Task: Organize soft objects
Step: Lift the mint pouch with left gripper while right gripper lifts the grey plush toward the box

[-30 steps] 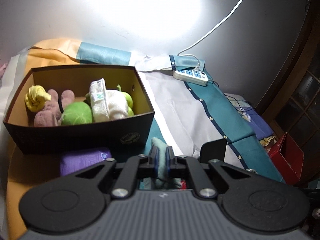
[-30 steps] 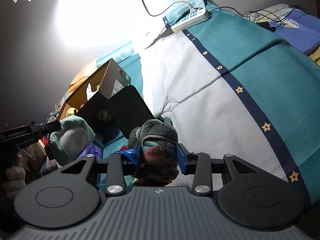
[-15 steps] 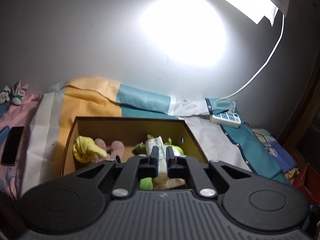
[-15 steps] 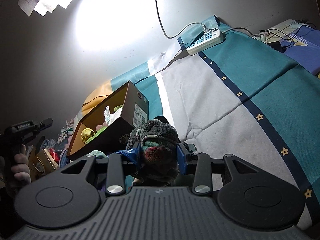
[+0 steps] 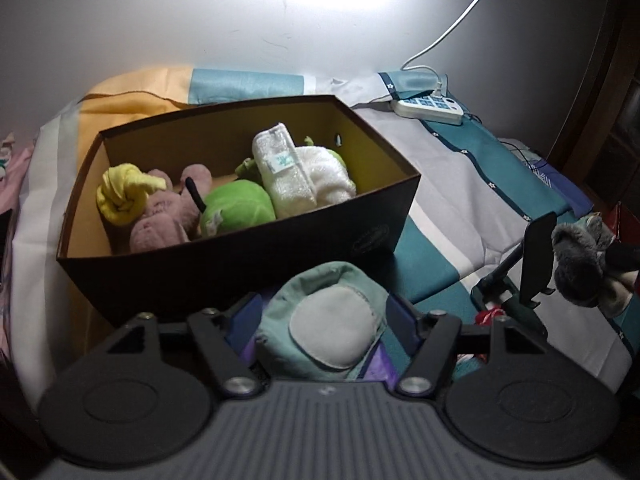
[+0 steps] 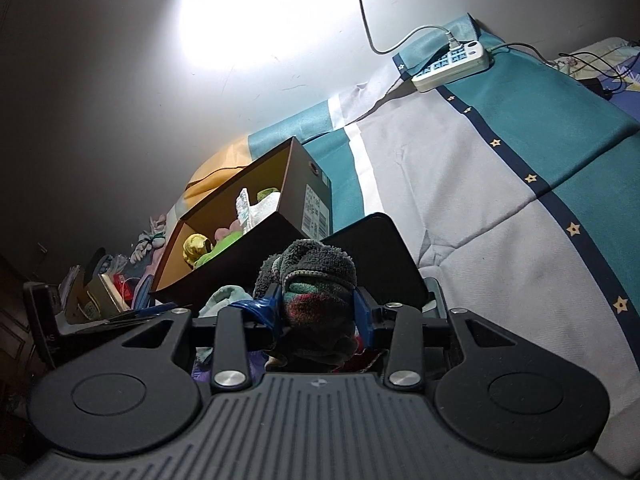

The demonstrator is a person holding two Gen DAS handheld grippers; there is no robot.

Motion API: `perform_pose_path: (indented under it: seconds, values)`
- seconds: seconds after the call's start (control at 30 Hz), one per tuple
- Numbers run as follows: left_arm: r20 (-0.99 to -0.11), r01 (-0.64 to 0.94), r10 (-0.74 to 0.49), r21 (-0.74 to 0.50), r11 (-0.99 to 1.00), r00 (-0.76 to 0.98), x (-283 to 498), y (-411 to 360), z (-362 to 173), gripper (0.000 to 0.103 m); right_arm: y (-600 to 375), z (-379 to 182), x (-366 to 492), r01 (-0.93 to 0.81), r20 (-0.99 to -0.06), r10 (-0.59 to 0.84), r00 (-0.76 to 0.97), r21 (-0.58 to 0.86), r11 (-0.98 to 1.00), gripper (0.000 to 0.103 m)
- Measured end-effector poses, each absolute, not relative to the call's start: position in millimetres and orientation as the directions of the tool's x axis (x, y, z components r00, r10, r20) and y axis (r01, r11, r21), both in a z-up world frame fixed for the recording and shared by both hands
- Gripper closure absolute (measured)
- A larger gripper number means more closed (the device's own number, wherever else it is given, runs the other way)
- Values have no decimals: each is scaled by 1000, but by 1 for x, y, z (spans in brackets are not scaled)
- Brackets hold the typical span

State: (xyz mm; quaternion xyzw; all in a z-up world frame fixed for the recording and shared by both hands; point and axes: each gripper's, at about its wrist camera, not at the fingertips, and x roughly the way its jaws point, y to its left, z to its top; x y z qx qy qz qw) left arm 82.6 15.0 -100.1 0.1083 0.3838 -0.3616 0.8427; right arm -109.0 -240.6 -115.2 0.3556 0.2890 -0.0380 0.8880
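A dark cardboard box [image 5: 248,256] on the bed holds a yellow knotted cloth [image 5: 120,196], a pink plush [image 5: 160,220], a green plush [image 5: 236,208] and a white rolled towel [image 5: 292,176]. Just in front of the box lies a teal soft piece with a grey patch [image 5: 332,328]. My left gripper [image 5: 324,308] straddles it, jaws opening, pads wide on either side. My right gripper [image 6: 320,304] is shut on a fuzzy dark grey sock with red and green bands [image 6: 312,280]. That sock [image 5: 580,264] also shows at the right edge of the left wrist view.
A black phone on a stand [image 5: 538,256] stands right of the box, close to the right gripper [image 6: 372,256]. A white power strip [image 5: 430,106] lies by the wall. A purple item [image 5: 380,364] sits under the teal piece. Clutter [image 6: 100,292] fills the bed's left side.
The left gripper was shut, rose to look over the box, then dropped in front of it and spread its jaws around the teal piece. The right gripper kept the sock and drifted slightly.
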Motion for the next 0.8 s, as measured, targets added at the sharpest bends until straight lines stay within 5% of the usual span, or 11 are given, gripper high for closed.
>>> perform_pose_path:
  seconds: [0.4, 0.53, 0.67, 0.8]
  values:
    - [-765, 722, -451, 27, 691, 460, 69, 6, -135, 35, -230, -118, -104, 270, -556, 150, 818, 601, 752, 82]
    - [-757, 733, -454, 47, 679, 469, 62, 2, -136, 67, -228, -117, -104, 272, -553, 145, 820, 600, 753, 82]
    - [-751, 708, -440, 50, 705, 492, 63, 5, -133, 88, -226, -116, -105, 273, -548, 139, 825, 601, 751, 82]
    - [-735, 703, -483, -13, 711, 475, 62, 14, -117, 91, -225, -115, -105, 269, -543, 136, 828, 600, 754, 82]
